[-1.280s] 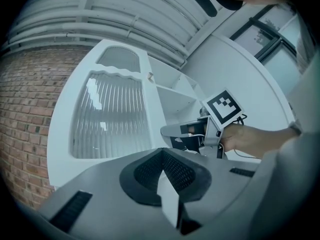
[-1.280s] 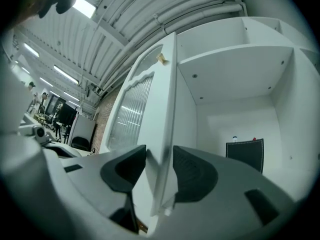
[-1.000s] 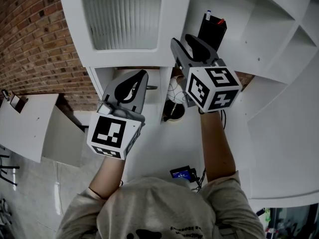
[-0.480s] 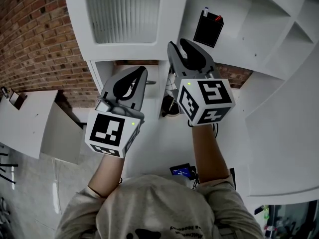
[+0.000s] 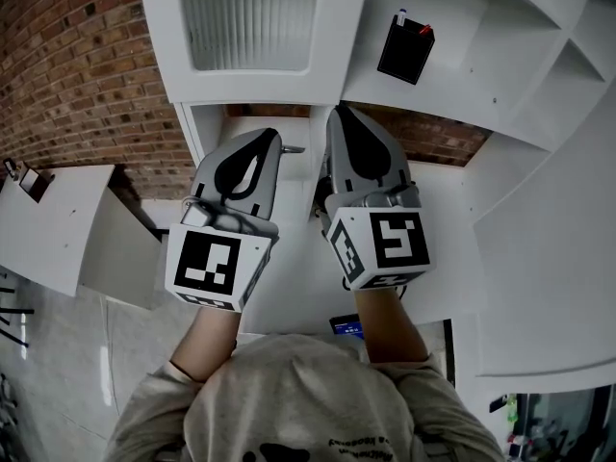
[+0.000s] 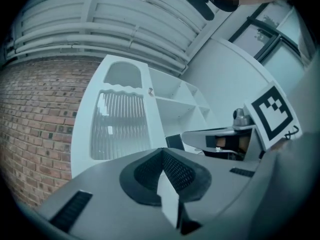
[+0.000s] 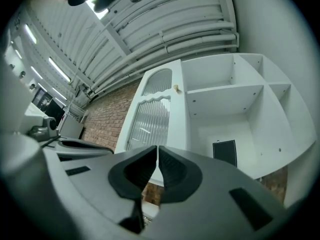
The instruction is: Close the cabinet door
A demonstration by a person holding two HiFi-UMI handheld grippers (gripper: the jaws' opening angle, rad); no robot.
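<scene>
Cabinet door (image 5: 248, 27) sits far left, apparently flush with its frame. Right gripper (image 5: 339, 114) fingers have just been closing on nothing. Left gripper (image 5: 273, 138) fingers are together. Withdraw both straight back, clear of the knob (image 7: 176, 88).

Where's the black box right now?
Head view, upper right: the black box sits in the open cabinet compartment, right of the ribbed glass door and beyond the right hand-held gripper.

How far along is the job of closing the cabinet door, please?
Done, it seems: the white ribbed-glass cabinet door looks fully shut, with no gap showing at its edge. In hand: nothing; the right tool has just closed its jaws on nothing, and the left tool is shut, empty too. Left: apparently nothing.
</scene>
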